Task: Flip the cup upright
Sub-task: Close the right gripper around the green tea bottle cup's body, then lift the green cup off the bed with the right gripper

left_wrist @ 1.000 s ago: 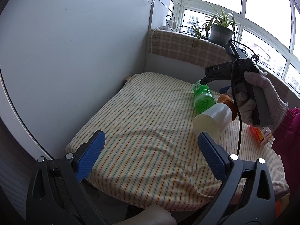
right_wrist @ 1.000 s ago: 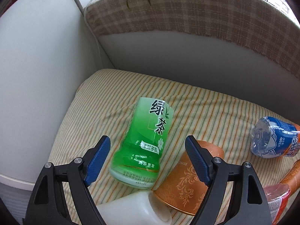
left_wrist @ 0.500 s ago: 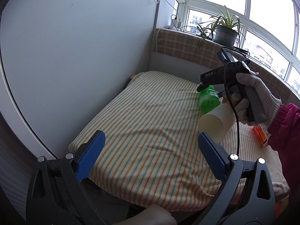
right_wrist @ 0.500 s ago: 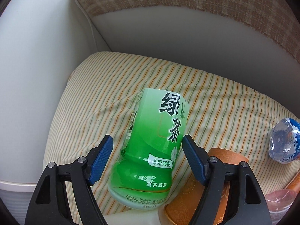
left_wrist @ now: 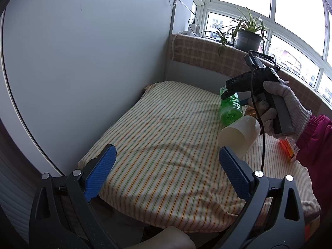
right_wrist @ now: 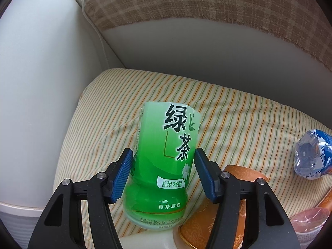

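The green cut-off plastic tea bottle serving as a cup (right_wrist: 164, 161) lies on its side on the striped cushion (left_wrist: 166, 132), beside an orange paper cup (right_wrist: 209, 217). The right tool (right_wrist: 162, 171) has its blue pads clamped on the cup's middle; the left tool (left_wrist: 166, 176) hangs spread wide, empty. Thin, light and slick, the cup will likely dent, so a gentle hold on its ribbed waist suits.

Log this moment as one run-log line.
right hand-held gripper: shut on green tea bottle | left hand-held gripper: open, empty | white cup: on its side | orange cup: lying beside bottle

Left tool (left_wrist: 166, 161) gapes wide; right tool (right_wrist: 164, 170) has its pads narrowed, gloved hand (left_wrist: 278, 105) gripping.
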`<state>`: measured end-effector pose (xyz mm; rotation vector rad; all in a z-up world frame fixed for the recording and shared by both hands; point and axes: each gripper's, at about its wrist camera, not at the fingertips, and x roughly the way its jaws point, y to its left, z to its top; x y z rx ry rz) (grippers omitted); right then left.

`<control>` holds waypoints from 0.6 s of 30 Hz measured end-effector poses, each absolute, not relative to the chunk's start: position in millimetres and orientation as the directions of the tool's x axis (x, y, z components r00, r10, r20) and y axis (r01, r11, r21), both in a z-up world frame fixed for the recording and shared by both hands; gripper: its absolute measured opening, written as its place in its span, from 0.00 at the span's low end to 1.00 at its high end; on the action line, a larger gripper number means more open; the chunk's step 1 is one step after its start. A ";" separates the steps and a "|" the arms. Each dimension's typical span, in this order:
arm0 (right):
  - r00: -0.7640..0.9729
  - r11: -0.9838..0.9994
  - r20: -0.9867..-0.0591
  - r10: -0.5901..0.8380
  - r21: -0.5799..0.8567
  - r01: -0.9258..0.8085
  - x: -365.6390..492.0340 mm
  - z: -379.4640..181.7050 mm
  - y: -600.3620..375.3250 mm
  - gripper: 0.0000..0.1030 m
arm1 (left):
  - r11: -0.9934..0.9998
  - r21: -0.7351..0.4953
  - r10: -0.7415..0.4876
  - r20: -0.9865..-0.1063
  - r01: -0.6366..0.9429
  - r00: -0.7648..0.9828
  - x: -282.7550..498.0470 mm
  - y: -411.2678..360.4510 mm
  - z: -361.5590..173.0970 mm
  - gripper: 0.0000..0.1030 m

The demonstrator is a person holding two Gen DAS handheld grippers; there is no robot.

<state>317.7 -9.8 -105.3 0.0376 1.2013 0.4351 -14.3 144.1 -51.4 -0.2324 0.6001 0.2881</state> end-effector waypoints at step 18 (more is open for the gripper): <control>0.383 0.862 -0.783 0.491 0.372 -0.344 284.6 -53.1 -30.5 0.57 | 0.938 -0.123 0.206 -0.558 -0.325 0.804 -26.3 140.0 -40.7 0.98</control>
